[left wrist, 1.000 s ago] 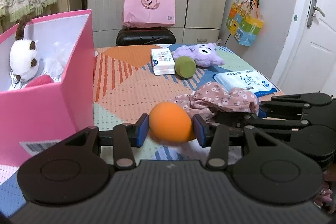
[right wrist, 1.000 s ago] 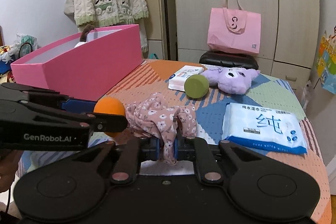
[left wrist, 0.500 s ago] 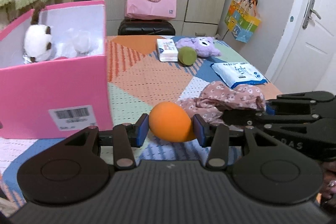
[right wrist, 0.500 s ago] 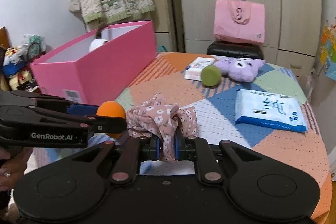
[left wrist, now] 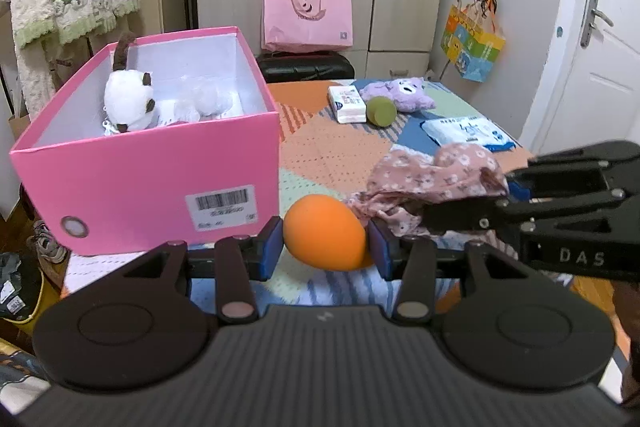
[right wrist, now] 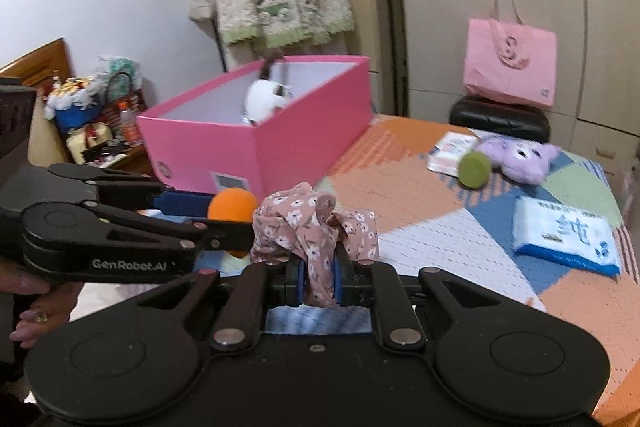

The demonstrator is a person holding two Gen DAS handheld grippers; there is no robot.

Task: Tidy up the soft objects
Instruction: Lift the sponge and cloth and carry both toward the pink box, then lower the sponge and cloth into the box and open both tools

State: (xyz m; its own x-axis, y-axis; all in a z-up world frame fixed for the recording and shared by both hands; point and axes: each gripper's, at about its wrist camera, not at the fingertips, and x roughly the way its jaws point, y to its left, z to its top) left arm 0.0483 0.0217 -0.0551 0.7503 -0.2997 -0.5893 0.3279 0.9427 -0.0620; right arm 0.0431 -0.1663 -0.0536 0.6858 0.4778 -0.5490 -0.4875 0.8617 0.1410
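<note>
The left gripper [left wrist: 326, 241] is pinching a soft orange foam ball [left wrist: 325, 231], the right gripper [right wrist: 319, 277] a bunched pink floral cloth [right wrist: 316, 227], both hanging just near-right of the open pink cardboard box [left wrist: 160, 163], likely their destination.

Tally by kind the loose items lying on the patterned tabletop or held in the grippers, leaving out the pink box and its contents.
Egg-shaped soft toys: 2, orange egg in the left gripper, green egg on the table.
Plush animals: 1, purple plush.
Fabric pieces: 1, floral cloth in the right gripper.
Tissue or wipe packs: 2, small pack, blue-edged pack.
Total: 6
</note>
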